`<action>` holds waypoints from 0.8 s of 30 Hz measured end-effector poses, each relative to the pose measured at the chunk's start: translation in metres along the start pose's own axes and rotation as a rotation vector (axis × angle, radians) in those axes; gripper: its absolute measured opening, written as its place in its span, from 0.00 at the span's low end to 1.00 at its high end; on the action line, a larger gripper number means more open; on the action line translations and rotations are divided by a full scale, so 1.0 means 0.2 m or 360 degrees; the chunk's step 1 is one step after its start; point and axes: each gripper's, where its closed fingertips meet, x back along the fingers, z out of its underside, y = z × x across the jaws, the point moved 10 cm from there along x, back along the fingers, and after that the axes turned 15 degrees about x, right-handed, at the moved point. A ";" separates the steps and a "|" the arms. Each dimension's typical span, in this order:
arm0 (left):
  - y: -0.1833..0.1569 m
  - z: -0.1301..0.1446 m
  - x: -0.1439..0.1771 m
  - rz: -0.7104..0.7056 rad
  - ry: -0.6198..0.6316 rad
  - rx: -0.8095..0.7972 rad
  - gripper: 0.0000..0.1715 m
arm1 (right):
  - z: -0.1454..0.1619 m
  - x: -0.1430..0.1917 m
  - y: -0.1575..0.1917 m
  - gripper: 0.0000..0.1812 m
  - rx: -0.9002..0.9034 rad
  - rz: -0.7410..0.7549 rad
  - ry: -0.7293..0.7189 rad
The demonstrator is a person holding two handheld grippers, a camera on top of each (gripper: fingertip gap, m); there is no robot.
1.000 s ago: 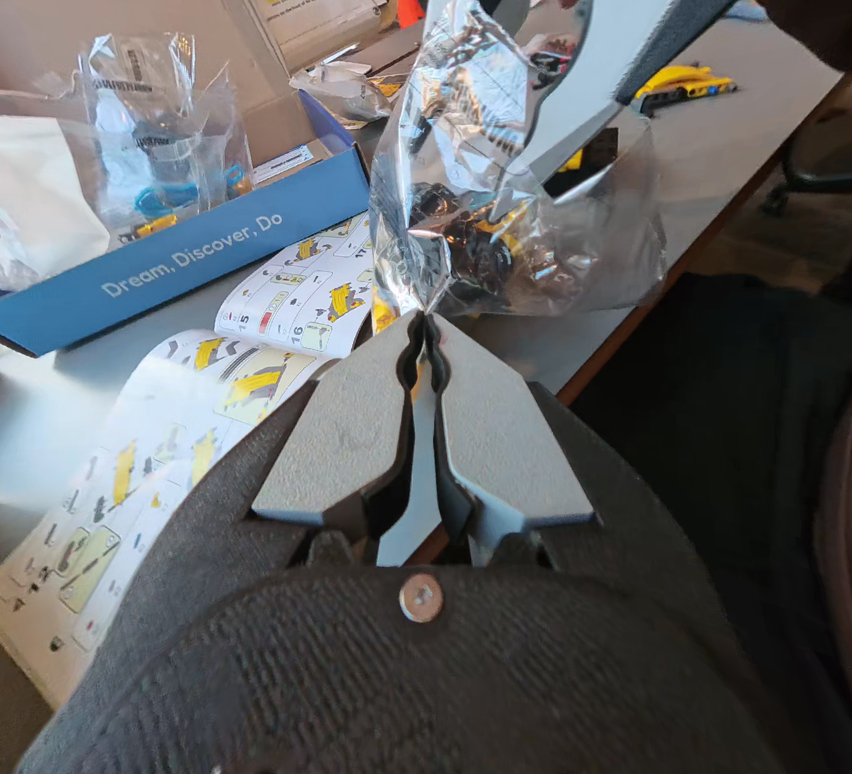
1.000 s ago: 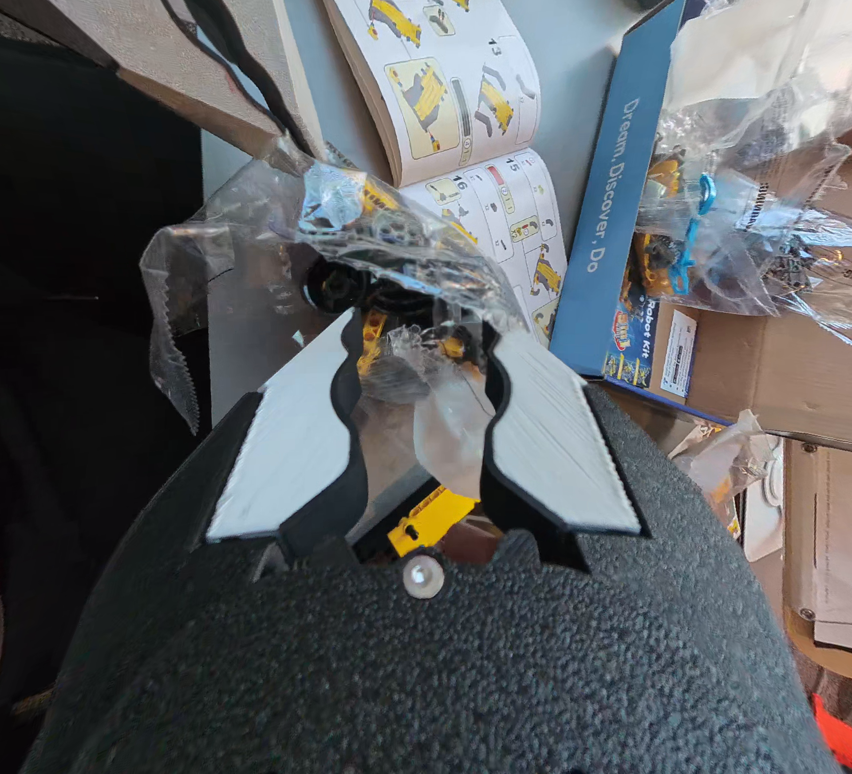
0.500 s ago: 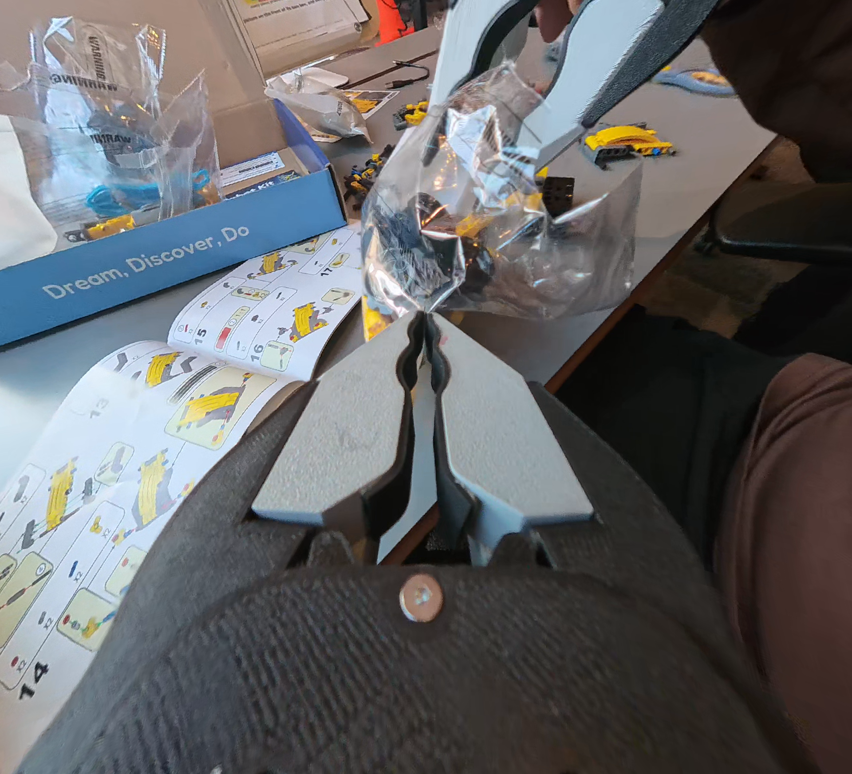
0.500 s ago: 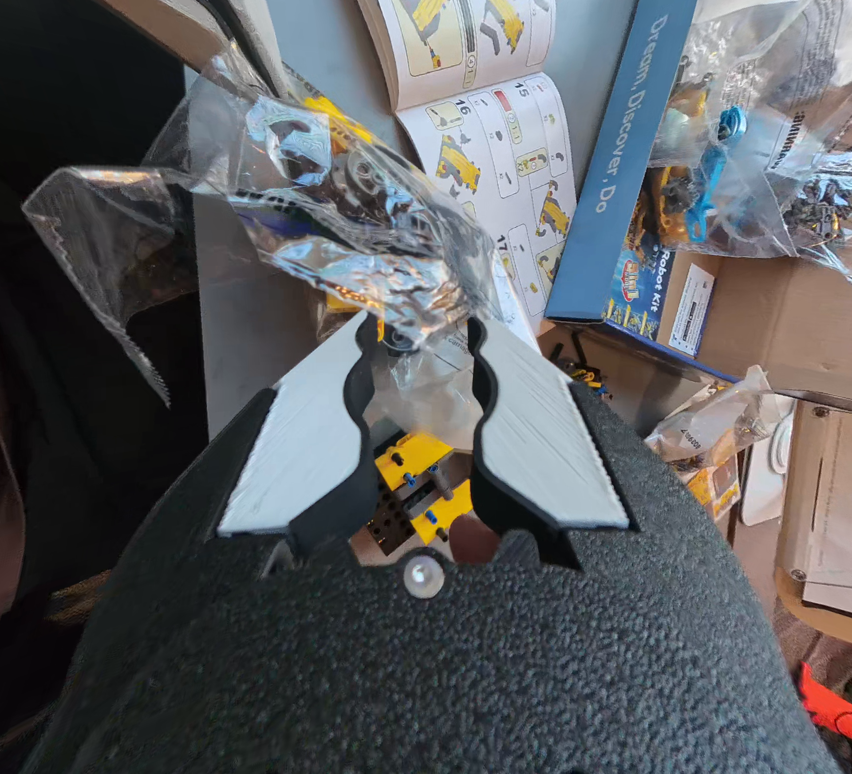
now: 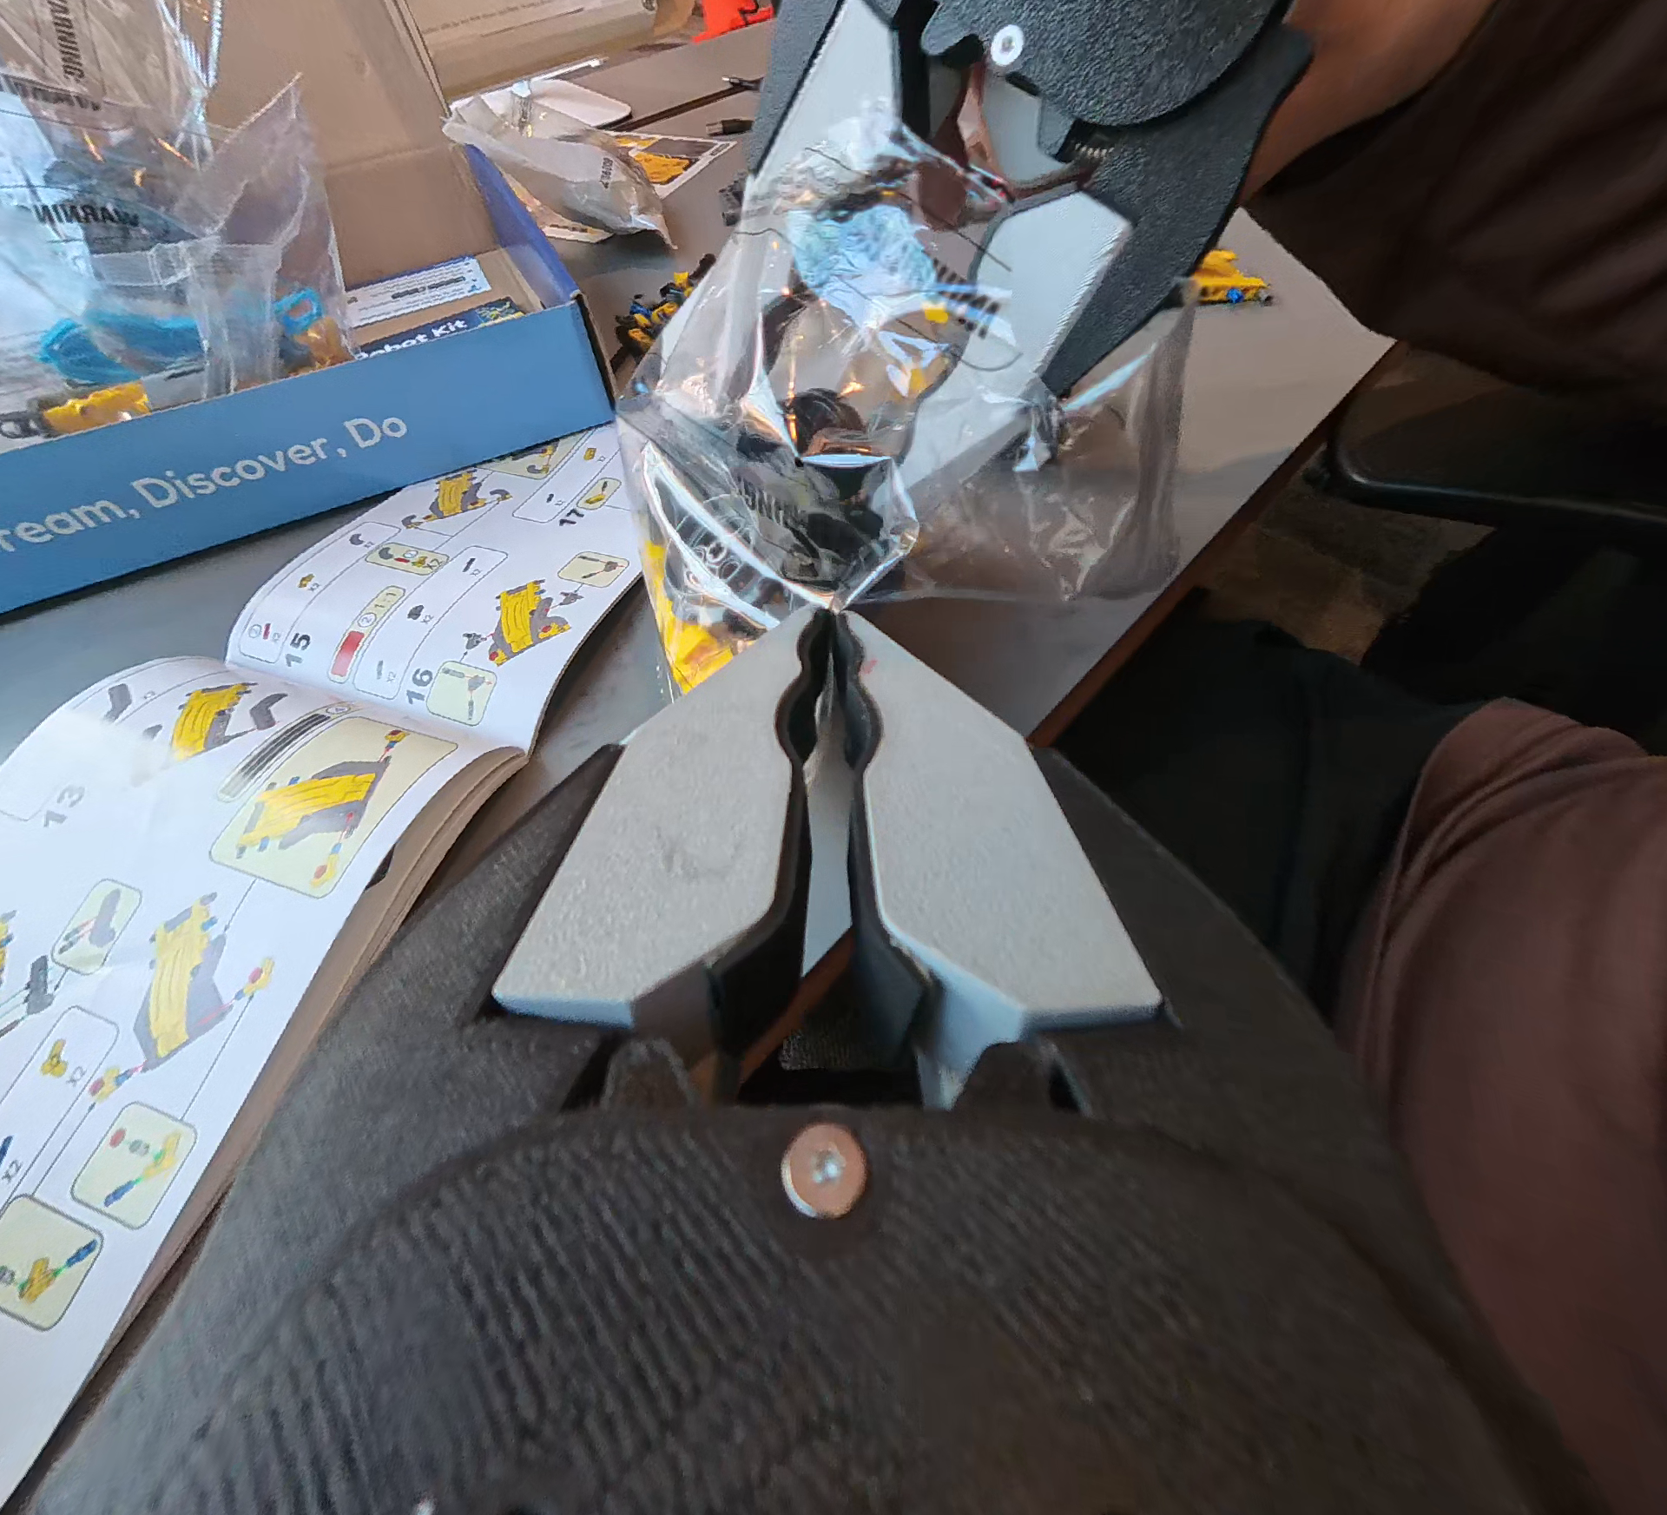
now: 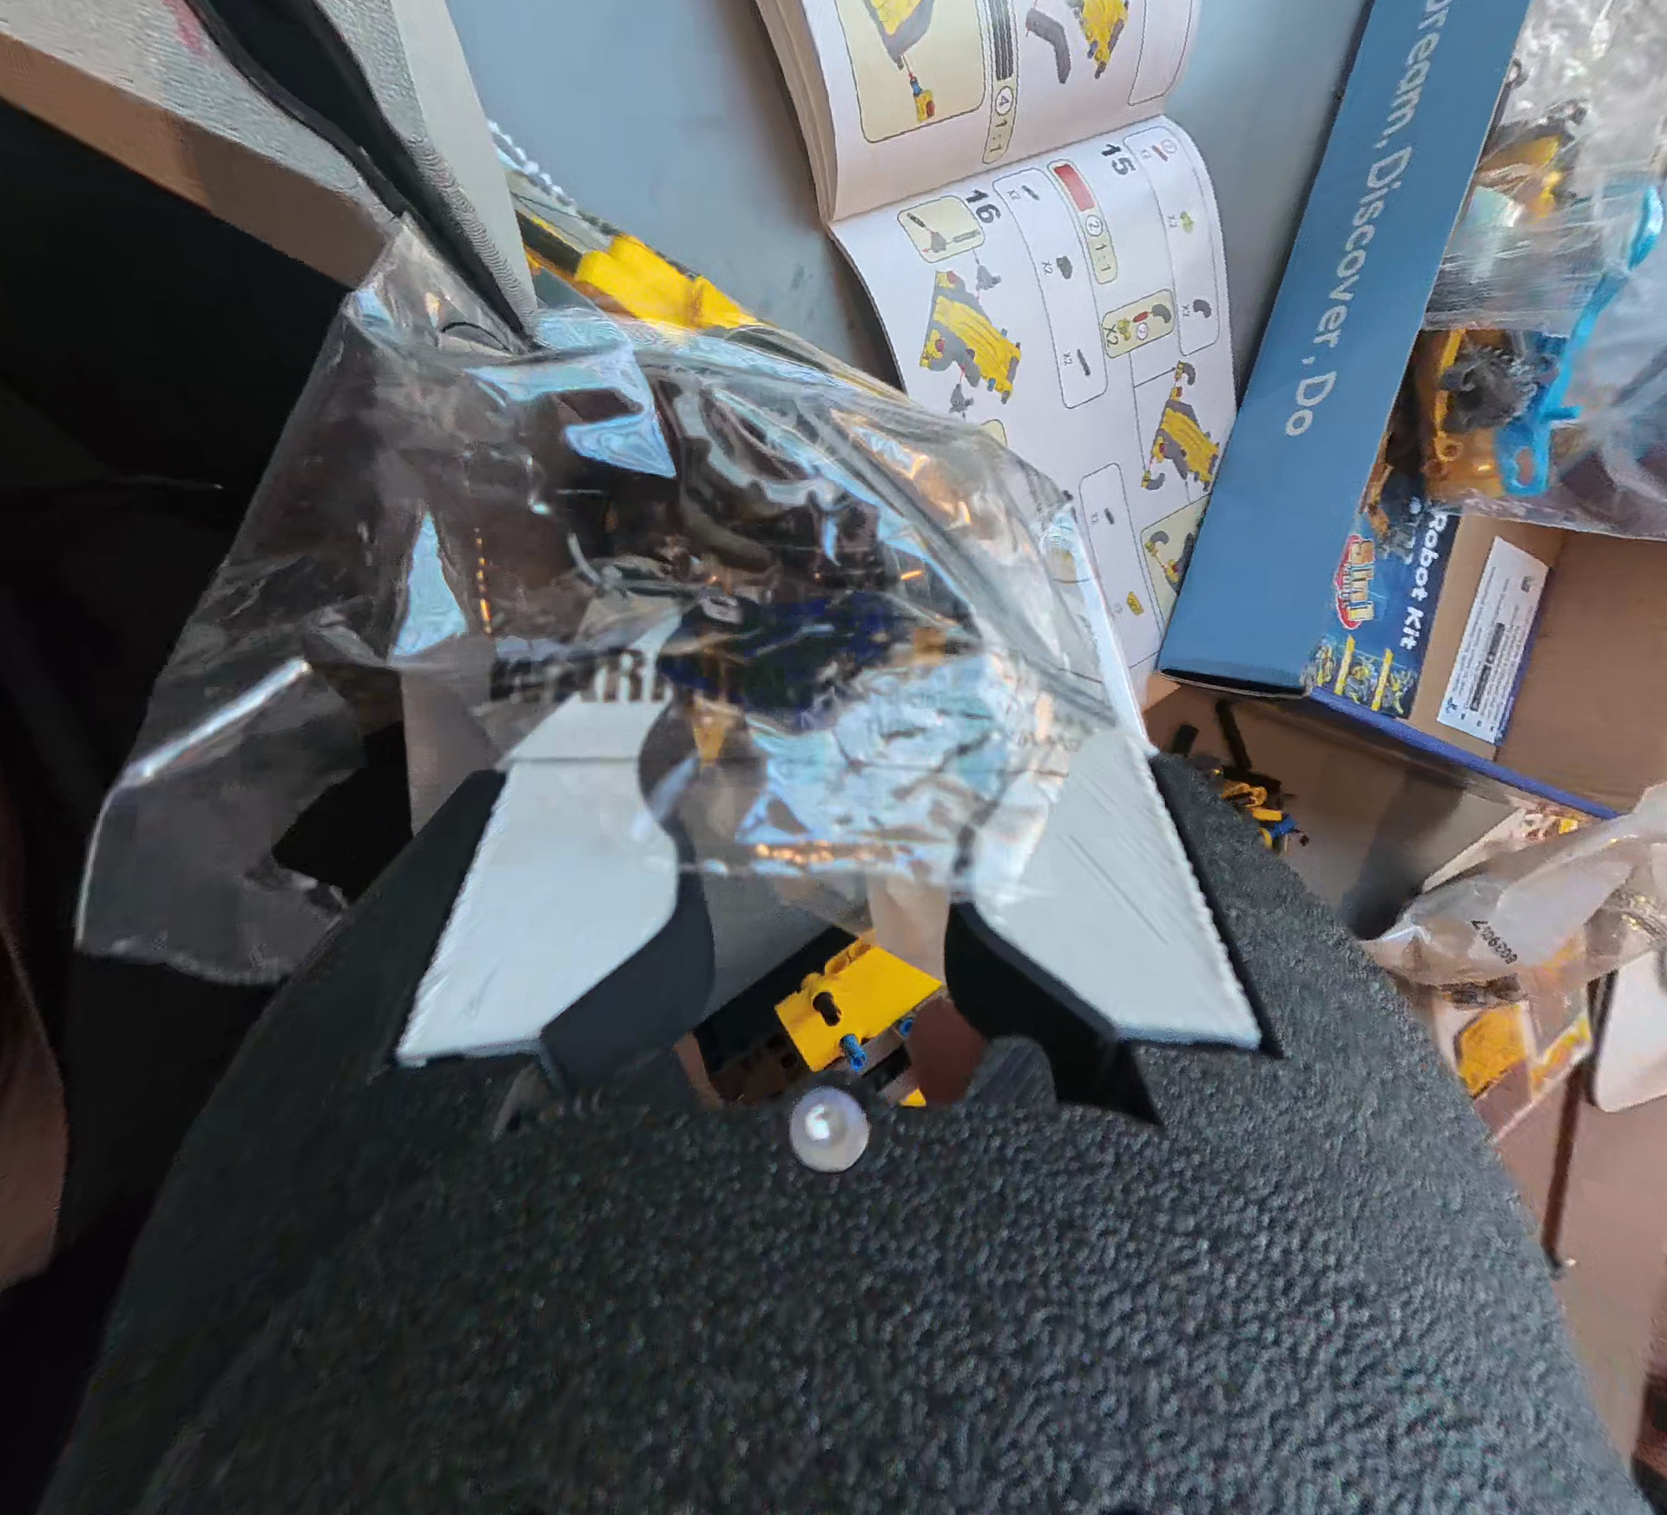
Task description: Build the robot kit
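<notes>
Left gripper (image 5: 832,631): jaws pinched tight on bag corner
Right gripper (image 6: 816,759): jaws parted, bag draped between fingers
Bag (image 5: 839,425): clear, held above table (image 5: 1281,353) edge
Beside: open booklet (image 5: 271,750), blue box (image 5: 298,452)

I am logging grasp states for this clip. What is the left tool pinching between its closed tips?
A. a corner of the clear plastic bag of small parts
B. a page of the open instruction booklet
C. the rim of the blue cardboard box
A: the left tool is shut on a gathered corner of the clear plastic bag of small parts, held above the grey table.
</notes>
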 end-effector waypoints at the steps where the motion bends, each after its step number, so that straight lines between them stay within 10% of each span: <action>1: 0.01 0.00 0.01 -0.0002 -0.0012 0.0032 0.00 | 0.00 0.02 -0.01 0.31 -0.0034 0.0009 -0.0023; 24: 0.16 -0.02 0.05 -0.0123 -0.0003 0.0196 0.04 | -0.10 -0.02 -0.14 0.26 -0.0194 -0.0122 -0.0181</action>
